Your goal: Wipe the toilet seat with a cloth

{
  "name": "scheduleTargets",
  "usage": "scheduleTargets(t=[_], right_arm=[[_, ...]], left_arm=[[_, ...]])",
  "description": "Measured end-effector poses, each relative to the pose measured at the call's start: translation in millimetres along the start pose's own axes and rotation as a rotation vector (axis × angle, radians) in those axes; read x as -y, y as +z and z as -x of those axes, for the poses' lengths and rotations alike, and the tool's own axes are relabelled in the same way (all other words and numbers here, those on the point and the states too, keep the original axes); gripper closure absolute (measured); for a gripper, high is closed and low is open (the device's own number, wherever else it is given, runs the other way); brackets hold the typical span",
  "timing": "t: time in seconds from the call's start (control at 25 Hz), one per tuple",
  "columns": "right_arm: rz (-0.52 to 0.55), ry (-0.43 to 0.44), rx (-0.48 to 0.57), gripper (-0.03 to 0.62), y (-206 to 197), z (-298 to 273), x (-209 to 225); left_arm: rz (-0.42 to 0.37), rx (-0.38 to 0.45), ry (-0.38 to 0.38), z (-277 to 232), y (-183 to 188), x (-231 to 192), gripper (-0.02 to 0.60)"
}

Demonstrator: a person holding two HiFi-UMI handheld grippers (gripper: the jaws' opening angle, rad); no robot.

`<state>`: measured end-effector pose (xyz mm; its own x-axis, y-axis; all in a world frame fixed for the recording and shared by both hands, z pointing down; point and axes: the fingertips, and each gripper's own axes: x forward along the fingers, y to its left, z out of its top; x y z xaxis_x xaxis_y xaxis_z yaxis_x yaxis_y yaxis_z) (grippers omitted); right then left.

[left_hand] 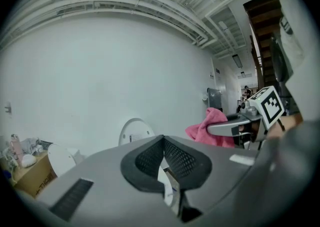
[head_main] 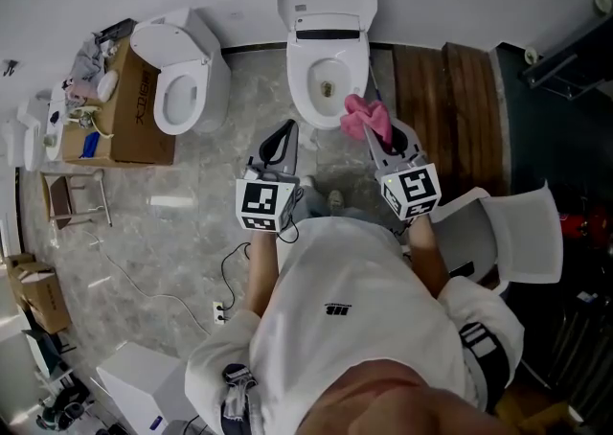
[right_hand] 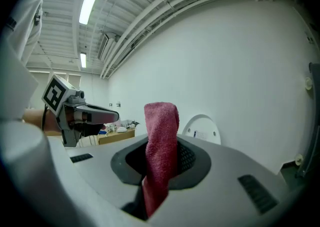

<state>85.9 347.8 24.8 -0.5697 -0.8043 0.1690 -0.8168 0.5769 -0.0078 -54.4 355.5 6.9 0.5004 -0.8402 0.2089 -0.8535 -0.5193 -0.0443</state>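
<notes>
Head view, right hand-held gripper (head_main: 378, 134) pinching cloth (head_main: 364, 115), near toilet seat (head_main: 298, 84) edge (left hand-held gripper (head_main: 284, 128) closed)

Grey marbled floor (head_main: 144, 232), open toilet (head_main: 326, 69), second toilet (head_main: 182, 79), cardboard box (head_main: 134, 112), white chair (head_main: 522, 232)

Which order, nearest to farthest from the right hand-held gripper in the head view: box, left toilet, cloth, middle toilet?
1. cloth, clamped in the right hand-held gripper itself.
2. middle toilet, straight ahead of it.
3. left toilet, off to the left.
4. box, farthest left, beyond that toilet.
</notes>
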Motion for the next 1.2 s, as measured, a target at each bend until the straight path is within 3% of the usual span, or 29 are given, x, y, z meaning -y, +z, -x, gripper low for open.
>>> scheduleTargets(t=[0.6,0.96,1.2], right_arm=[[0.008,-0.048,-0.014,0.543,1,-90,63],[-0.085,-0.123,-0.103,0.543,-28,-195,129],[-0.137,-0.187,-0.199,0.543,-73,-259,172]], left_arm=[[0.003,0.012,-0.054,-106,2,-60,0.571],[0.043,-0.062,-0.152,-222,-39,-122,0.571],[0.092,-0.143,-0.222,-295,-78,-155,0.571]])
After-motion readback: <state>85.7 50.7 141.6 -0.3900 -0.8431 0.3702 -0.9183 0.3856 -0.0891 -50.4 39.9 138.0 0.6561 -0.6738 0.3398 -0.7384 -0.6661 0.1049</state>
